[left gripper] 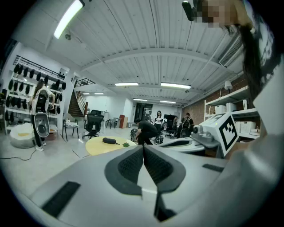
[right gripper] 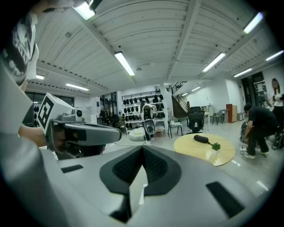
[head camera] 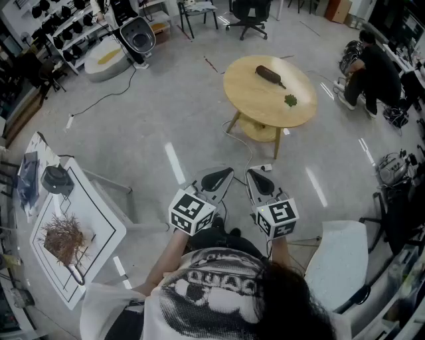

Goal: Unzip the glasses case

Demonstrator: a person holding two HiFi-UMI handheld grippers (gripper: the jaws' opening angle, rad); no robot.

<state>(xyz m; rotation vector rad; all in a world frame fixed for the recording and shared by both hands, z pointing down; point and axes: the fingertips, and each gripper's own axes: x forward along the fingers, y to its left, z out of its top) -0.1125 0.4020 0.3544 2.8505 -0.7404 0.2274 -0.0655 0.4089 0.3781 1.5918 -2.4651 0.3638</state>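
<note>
Head view puts the glasses case (head camera: 270, 75) near the round table's (head camera: 249, 99) far edge, well apart from the left gripper (head camera: 222, 176) and right gripper (head camera: 257, 176), both pressed together and empty; probably light, stiff-shelled and slippery, so pin its body and pinch its zip pull.

Open-plan lab: equipment racks (head camera: 63, 26), office chair (head camera: 249, 13), ceiling strip lights (right gripper: 124, 63).

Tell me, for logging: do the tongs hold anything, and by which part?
Nothing: left tongs and right tongs are shut, empty; glasses case lies on the table.
</note>
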